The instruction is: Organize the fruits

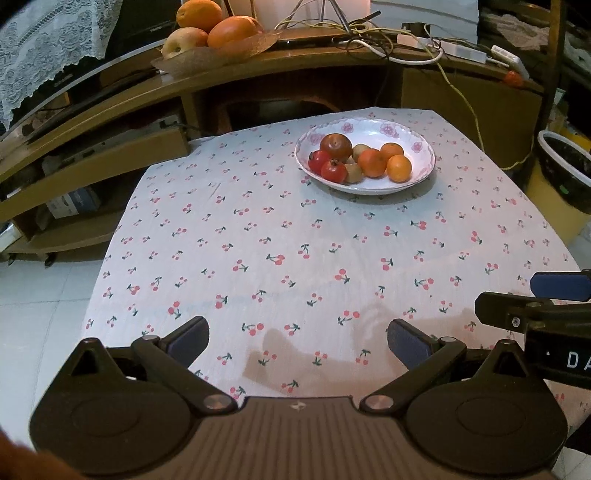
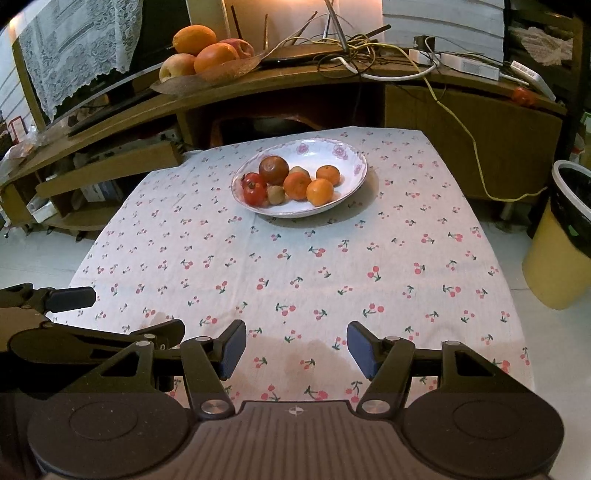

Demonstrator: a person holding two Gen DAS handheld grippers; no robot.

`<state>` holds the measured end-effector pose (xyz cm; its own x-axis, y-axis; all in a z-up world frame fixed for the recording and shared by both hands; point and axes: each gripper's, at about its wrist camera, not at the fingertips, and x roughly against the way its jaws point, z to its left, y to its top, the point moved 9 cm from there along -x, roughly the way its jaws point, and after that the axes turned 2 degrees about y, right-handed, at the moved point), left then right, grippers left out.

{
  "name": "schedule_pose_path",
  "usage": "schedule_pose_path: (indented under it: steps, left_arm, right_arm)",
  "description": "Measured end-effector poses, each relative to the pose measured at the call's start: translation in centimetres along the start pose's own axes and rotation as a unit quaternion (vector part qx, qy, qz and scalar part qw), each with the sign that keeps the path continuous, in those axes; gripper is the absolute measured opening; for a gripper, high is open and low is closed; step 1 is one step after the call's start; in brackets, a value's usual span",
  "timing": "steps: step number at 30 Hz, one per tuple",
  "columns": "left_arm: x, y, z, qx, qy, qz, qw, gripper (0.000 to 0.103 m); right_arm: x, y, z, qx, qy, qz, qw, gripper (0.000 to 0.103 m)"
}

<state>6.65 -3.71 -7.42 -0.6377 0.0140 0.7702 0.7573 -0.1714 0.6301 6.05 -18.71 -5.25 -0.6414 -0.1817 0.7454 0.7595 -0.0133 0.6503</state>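
Observation:
A white flowered plate (image 1: 421, 168) (image 2: 347, 155) stands at the far side of the cherry-print tablecloth (image 1: 295, 258) (image 2: 295, 266). It holds three oranges (image 1: 399, 168) (image 2: 319, 191), two red tomatoes (image 1: 333, 170) (image 2: 255, 192), a dark brown-red fruit (image 1: 335, 145) (image 2: 273, 170) and small brown kiwis (image 2: 276, 195). My left gripper (image 1: 297, 338) is open and empty over the near edge. My right gripper (image 2: 295, 347) is open and empty beside it, well short of the plate.
A wooden cabinet (image 1: 332, 62) behind the table carries a tray of large oranges and apples (image 1: 207, 33) (image 2: 207, 55) and tangled cables (image 2: 369, 48). A yellow bin (image 2: 557, 243) stands at the right. White floor tiles lie to the left.

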Motion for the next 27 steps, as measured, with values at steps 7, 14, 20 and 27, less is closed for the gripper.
schedule_pose_path:
  steps: [7,14,20,27]
  left_arm:
    - [0.2,-0.6,0.1,0.002,0.000,0.004,1.0000,0.103]
    - [0.5,-1.0,0.2,0.002,0.002,0.007,1.0000,0.103]
    - [0.6,-1.2,0.2,0.003,0.004,0.007,1.0000,0.103]
    - [0.6,-1.3,0.3,0.002,0.006,0.007,1.0000,0.103]
  right_arm:
    - [0.3,-0.7,0.2,0.000,-0.002,0.003,1.000,0.063]
    - [0.5,-0.9,0.4,0.001,-0.003,0.004,1.000,0.063]
    - [0.6,-1.2,0.5,0.001,-0.004,0.005,1.000,0.063]
    - [0.6,-1.3,0.5,0.001,-0.004,0.005,1.000,0.063]
